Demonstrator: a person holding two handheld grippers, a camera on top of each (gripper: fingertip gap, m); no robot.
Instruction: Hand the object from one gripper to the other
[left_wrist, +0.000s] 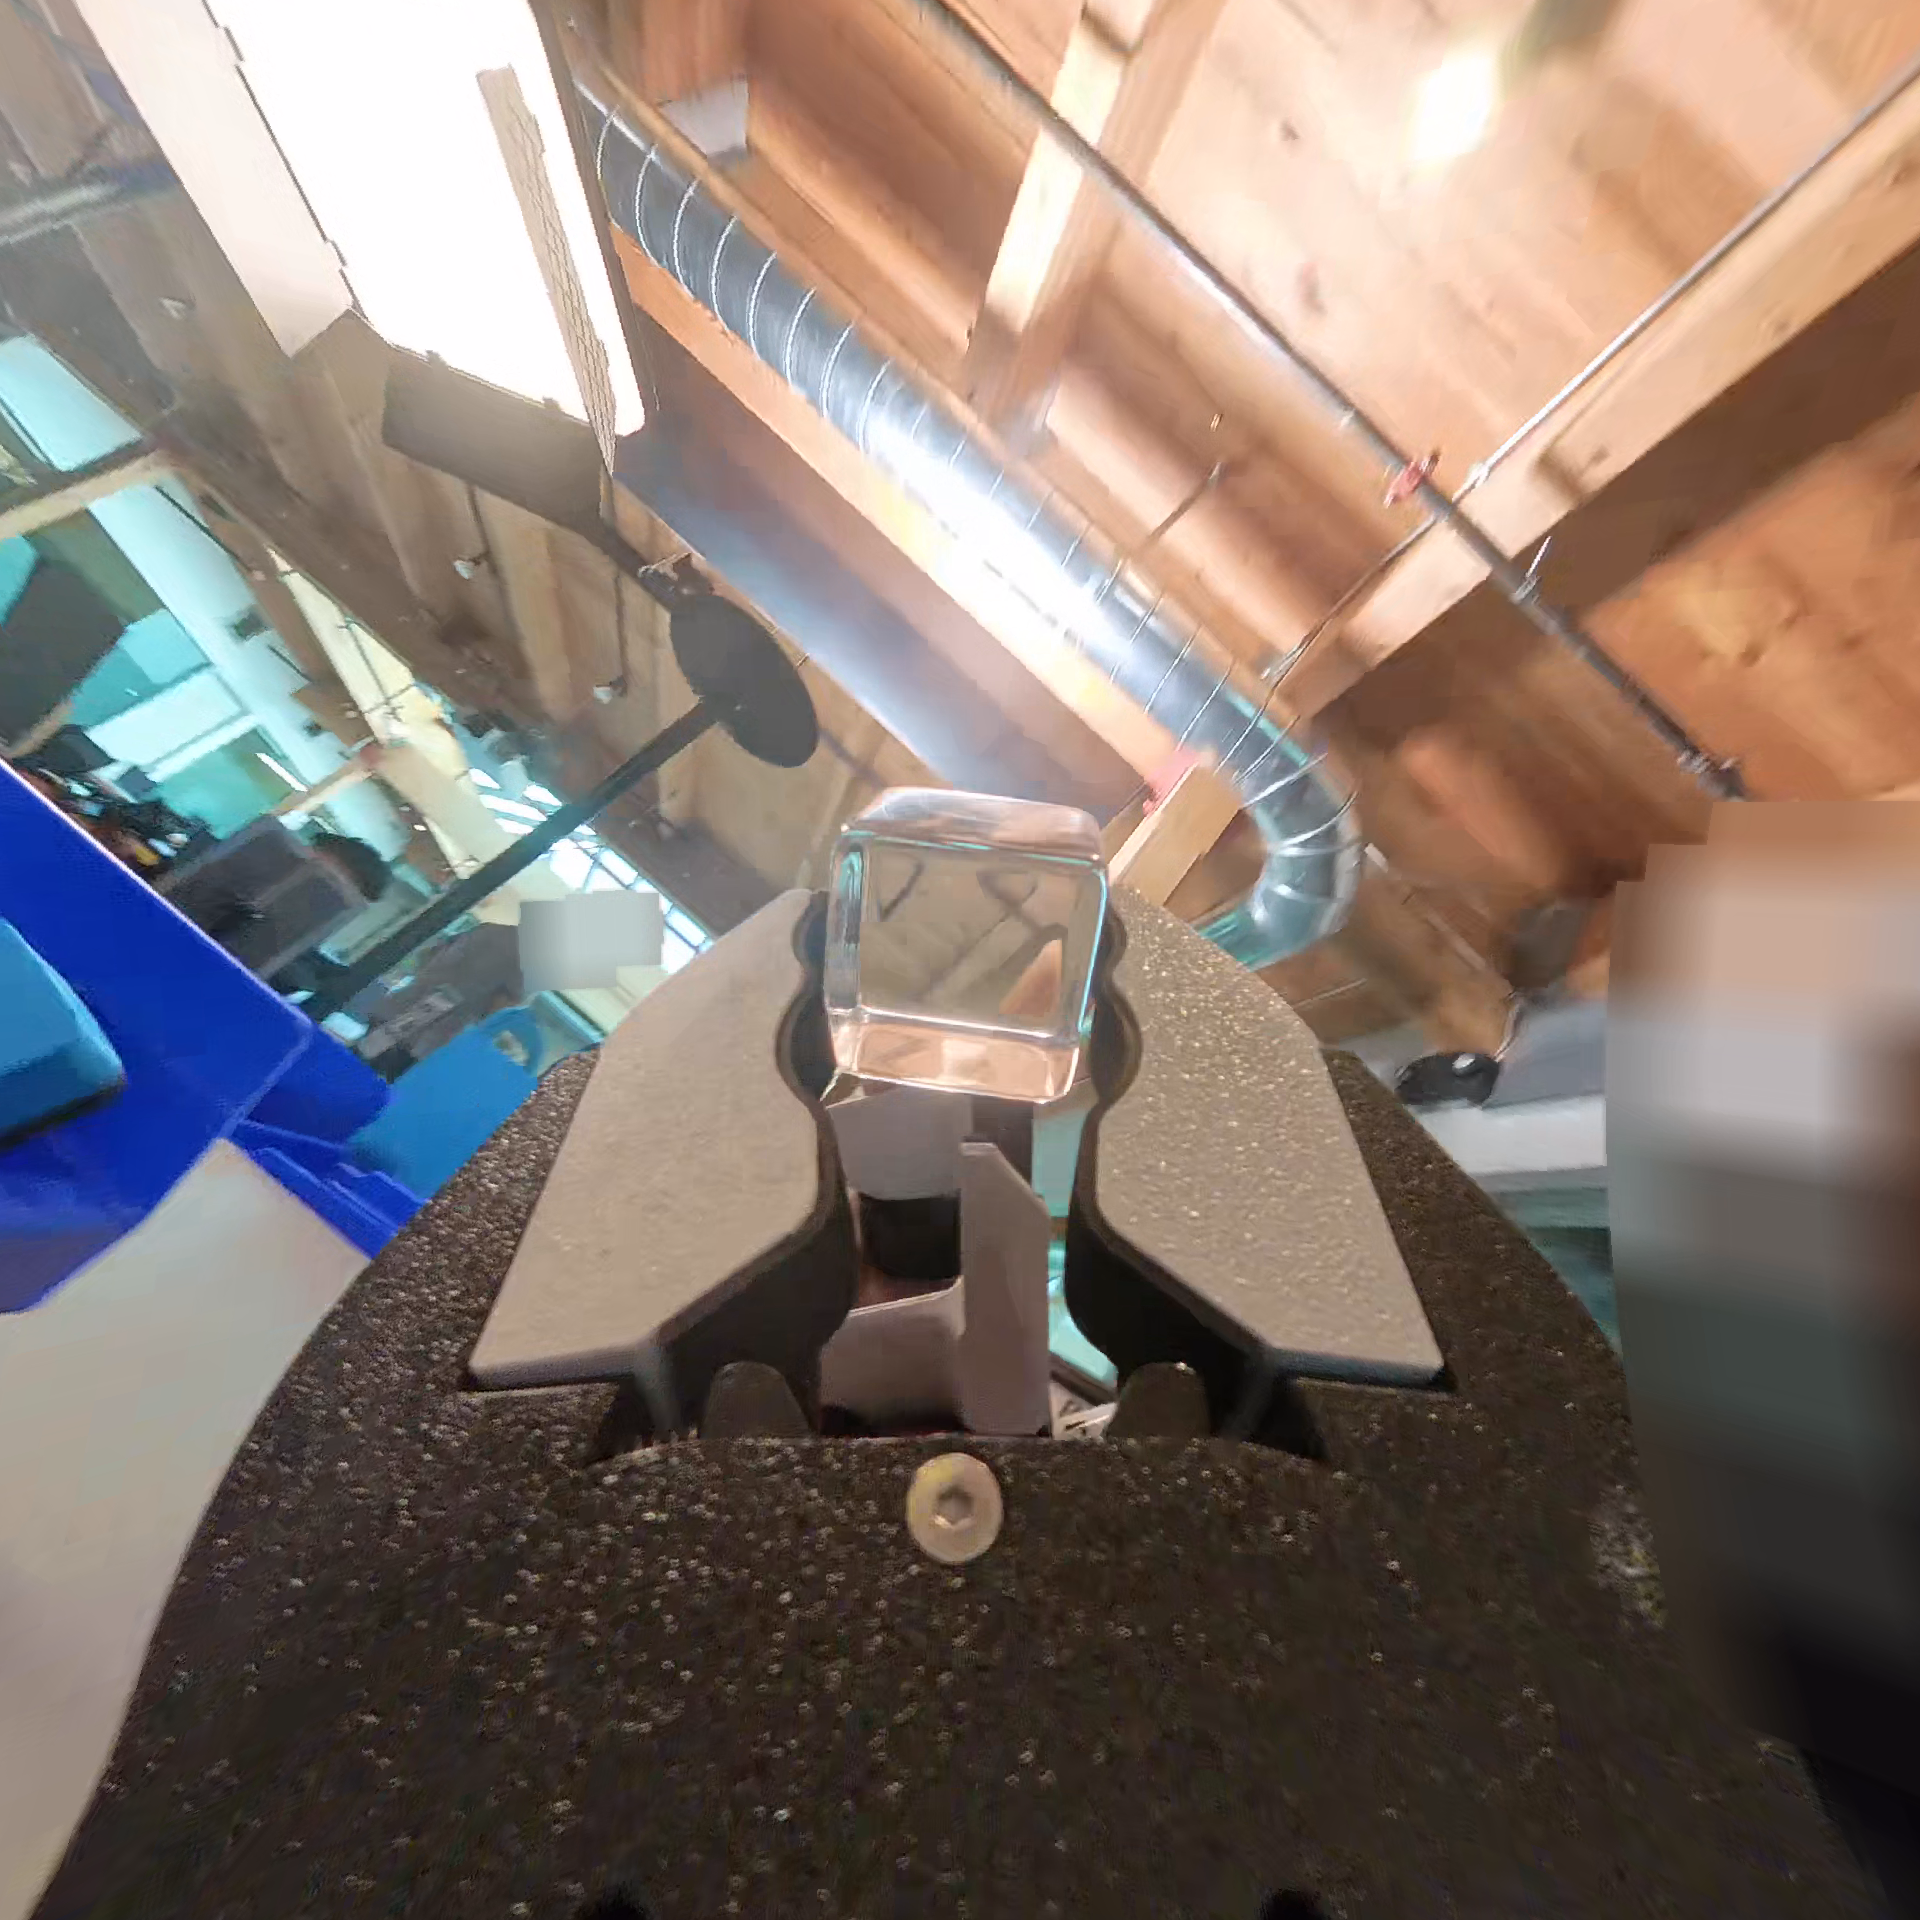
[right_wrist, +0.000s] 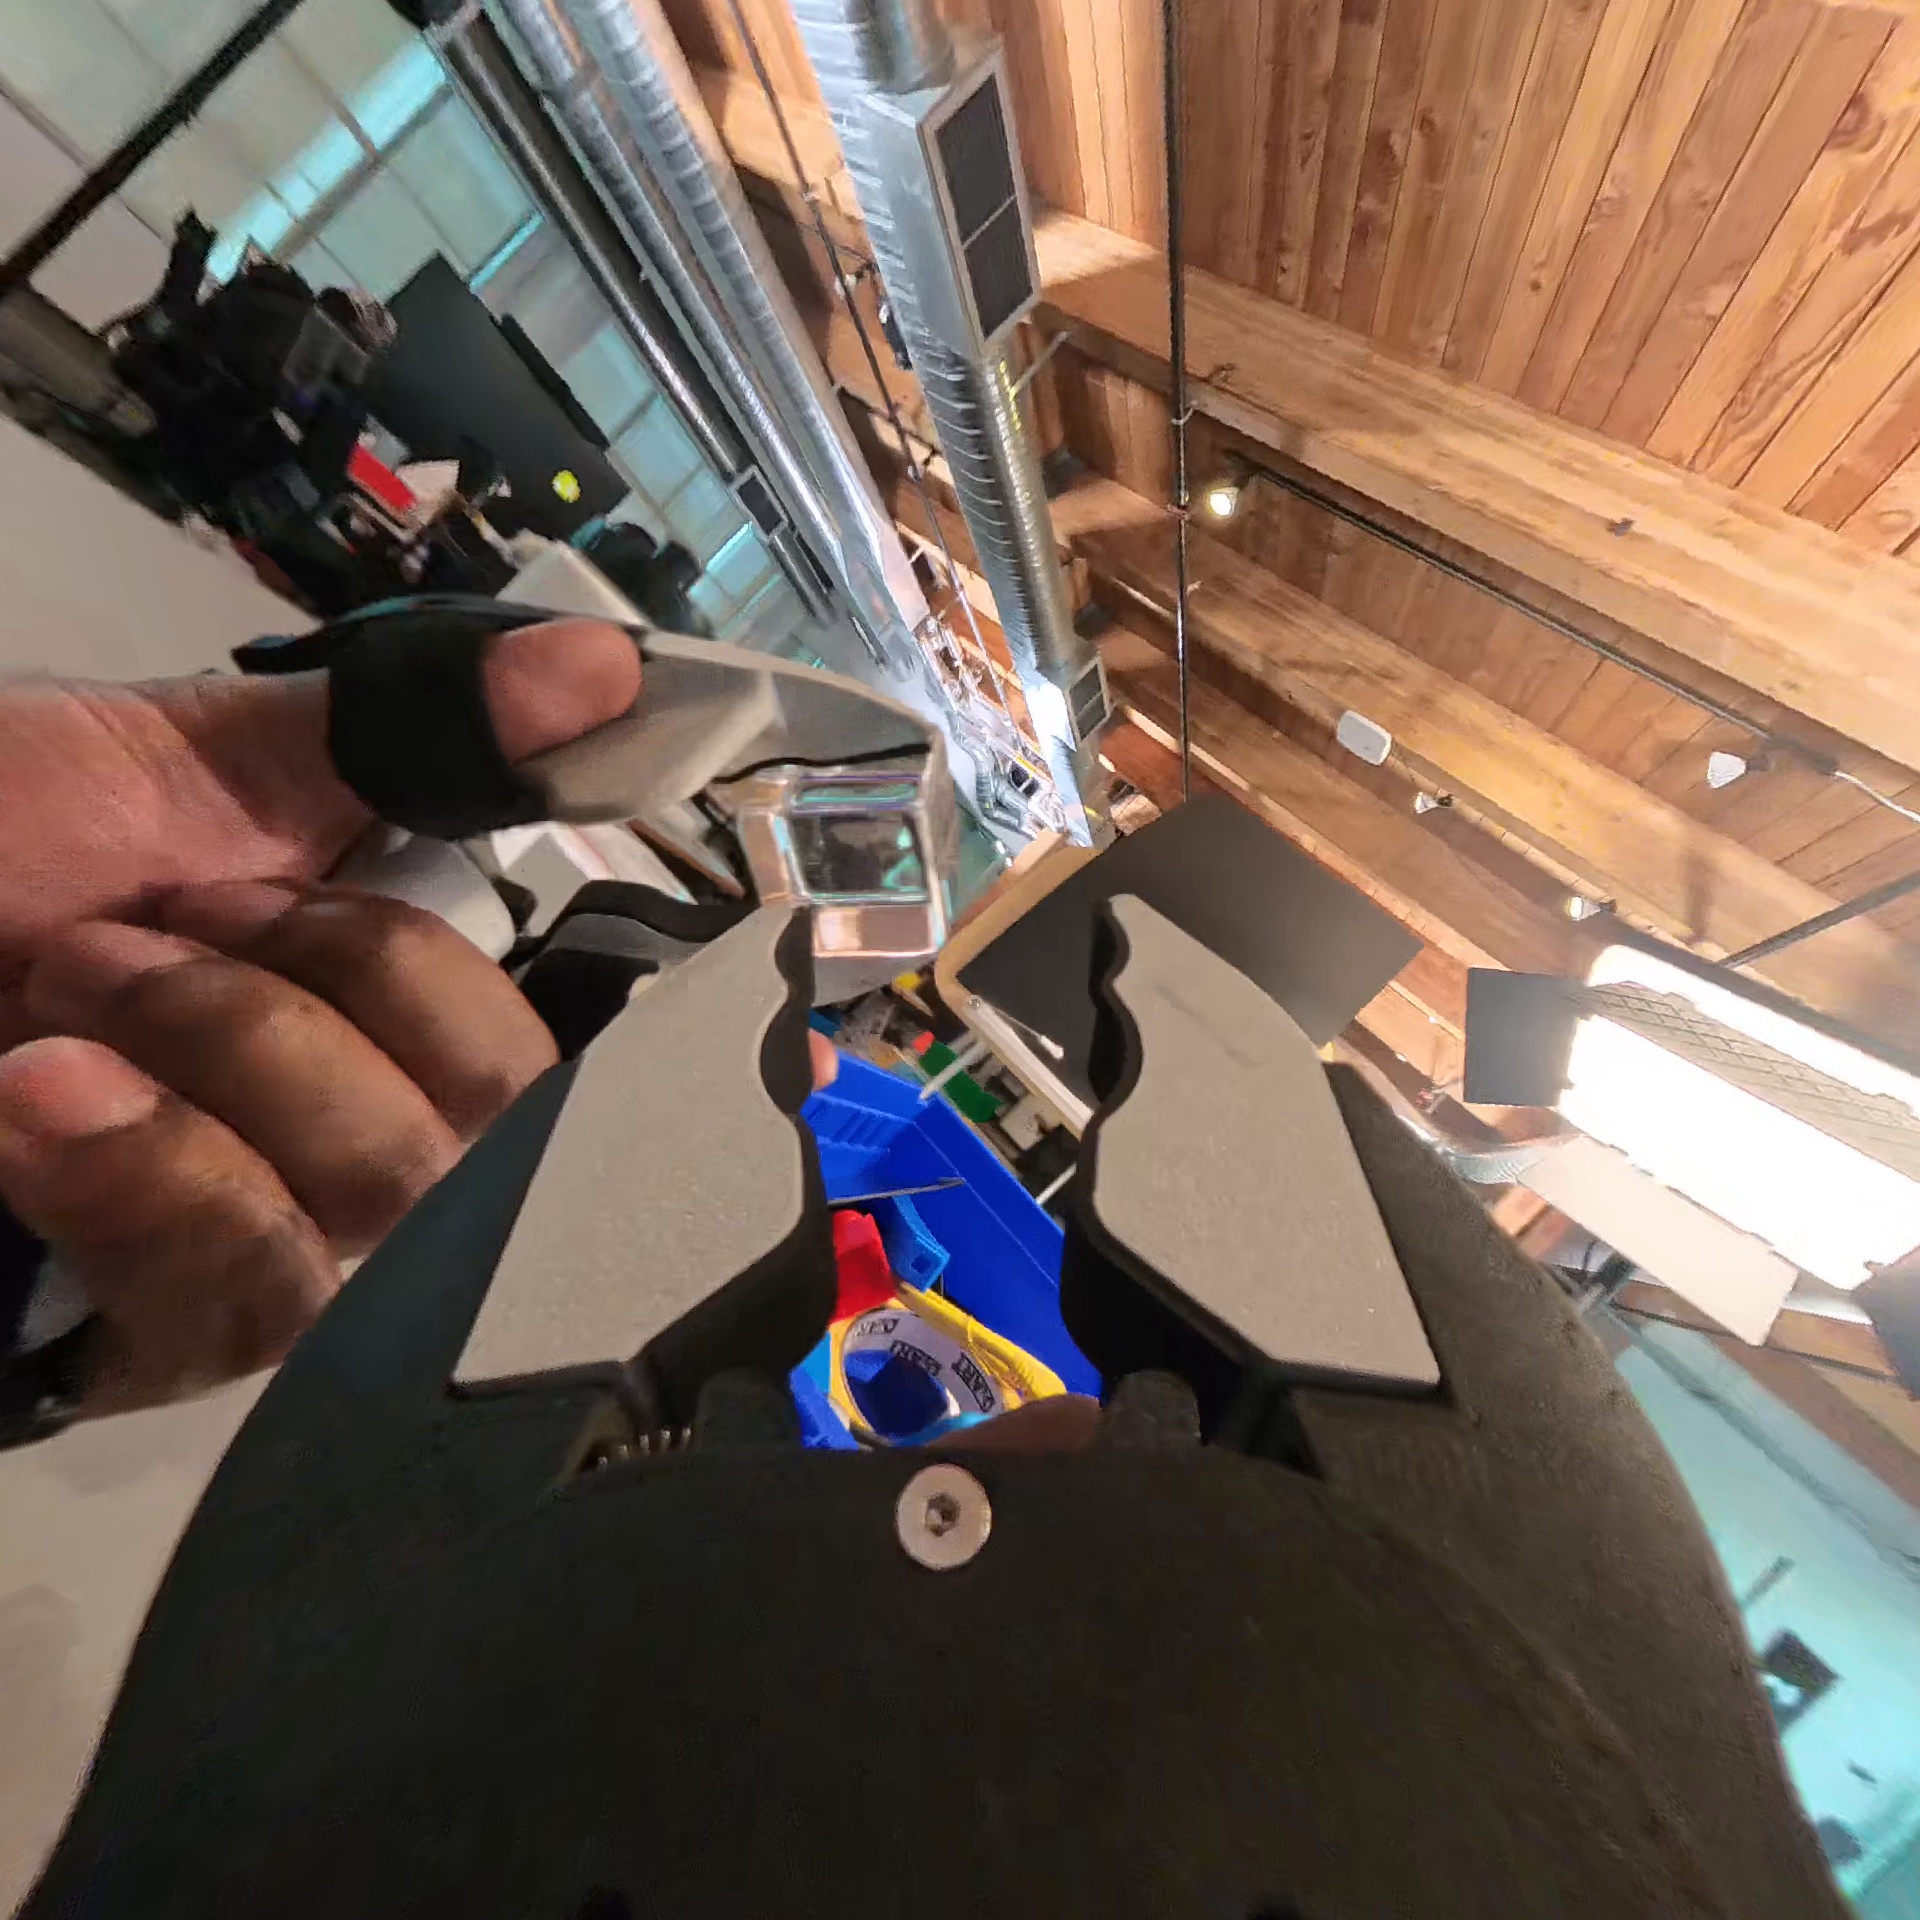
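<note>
Now clear cube (left_wrist: 966, 951) pinched in left tool (left_wrist: 961, 997); lying just up-left of right tool (right_wrist: 951, 956), spread wide, left fingertip (right_wrist: 774, 935) nearly touching.

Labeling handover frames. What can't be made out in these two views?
- Left wrist view: whether the right gripper touches the clear cube; the left gripper and cube hide it.
- Left wrist view: right edge, covered by a mosaic patch.
- Right wrist view: the left gripper body, behind the hand.
- Right wrist view: blue bin contents, mostly behind the right gripper.
</note>
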